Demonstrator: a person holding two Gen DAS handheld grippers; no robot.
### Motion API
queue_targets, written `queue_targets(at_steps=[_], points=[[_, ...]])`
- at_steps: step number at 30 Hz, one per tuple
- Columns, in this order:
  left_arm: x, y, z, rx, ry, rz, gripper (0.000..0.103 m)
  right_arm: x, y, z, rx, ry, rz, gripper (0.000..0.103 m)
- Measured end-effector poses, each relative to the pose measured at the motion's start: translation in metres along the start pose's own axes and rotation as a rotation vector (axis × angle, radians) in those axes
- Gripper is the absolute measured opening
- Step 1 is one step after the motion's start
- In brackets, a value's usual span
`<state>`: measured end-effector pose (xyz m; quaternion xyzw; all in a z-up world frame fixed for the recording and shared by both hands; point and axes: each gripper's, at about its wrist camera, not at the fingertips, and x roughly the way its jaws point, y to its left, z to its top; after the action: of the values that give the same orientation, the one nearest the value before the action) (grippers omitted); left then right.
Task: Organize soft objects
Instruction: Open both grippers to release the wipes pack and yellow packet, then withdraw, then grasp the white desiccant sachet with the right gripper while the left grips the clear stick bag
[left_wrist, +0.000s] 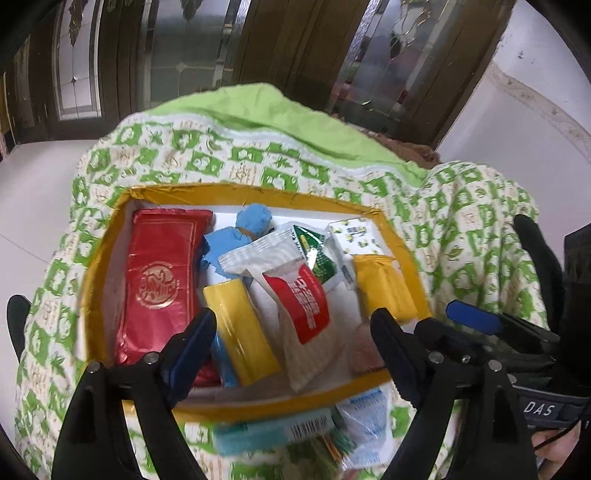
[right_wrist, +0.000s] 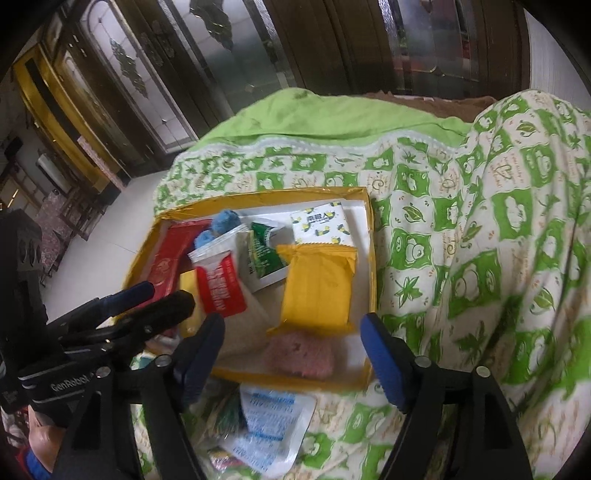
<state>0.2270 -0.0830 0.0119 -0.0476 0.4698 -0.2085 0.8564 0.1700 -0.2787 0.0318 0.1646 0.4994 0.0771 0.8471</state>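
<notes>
Both your grippers, left gripper (left_wrist: 293, 332) and right gripper (right_wrist: 293, 343), hang open and empty; the blue-printed clear pouch (right_wrist: 273, 424) lies just beneath them on the near side of the yellow box (right_wrist: 371, 258), nearer your right.

Shallow yellow-rimmed cardboard box (left_wrist: 236, 192) on green-and-white patterned quilt (left_wrist: 461, 229): access from above.
Interior crowded: long red foil packet (left_wrist: 159, 280) along the left wall, yellow wrapped bar (left_wrist: 240, 325), red-and-white sachet (left_wrist: 303, 299), yellow pouch (right_wrist: 317, 284) right. Bare white floor only at the far right corner (right_wrist: 356, 218). Clear plastic packet (right_wrist: 273, 417) blocks the near approach.
</notes>
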Motion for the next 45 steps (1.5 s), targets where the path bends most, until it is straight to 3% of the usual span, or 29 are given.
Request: queue_targets(at_steps=[6, 20, 25, 34, 36, 39, 43, 45], points=[[-0.033, 0.001, -0.022, -0.014, -0.046, -0.036, 0.091, -0.018, 0.002, -0.023, 0.006, 0.005, 0.023, 0.082], [-0.03, -0.001, -0.104, -0.078, 0.042, -0.11, 0.091, 0.001, -0.003, -0.068, 0.067, 0.177, 0.033, 0.081], [-0.018, -0.009, -0.113, -0.05, 0.072, -0.096, 0.091, 0.012, -0.006, -0.07, 0.087, 0.219, 0.04, 0.071], [0.002, -0.021, -0.114, 0.04, 0.085, -0.032, 0.09, 0.028, -0.016, -0.068, 0.18, 0.268, 0.086, 0.069], [0.006, -0.025, -0.113, 0.057, 0.085, -0.022, 0.085, 0.037, -0.015, -0.067, 0.192, 0.289, 0.09, 0.068], [0.013, -0.028, -0.11, 0.07, 0.094, -0.023, 0.067, 0.046, -0.013, -0.066, 0.205, 0.306, 0.096, 0.065], [0.02, -0.033, -0.109, 0.087, 0.103, -0.027, 0.061, 0.059, -0.01, -0.064, 0.215, 0.323, 0.084, 0.065], [0.021, -0.032, -0.11, 0.088, 0.105, -0.036, 0.052, 0.063, -0.008, -0.064, 0.204, 0.324, 0.073, 0.064]])
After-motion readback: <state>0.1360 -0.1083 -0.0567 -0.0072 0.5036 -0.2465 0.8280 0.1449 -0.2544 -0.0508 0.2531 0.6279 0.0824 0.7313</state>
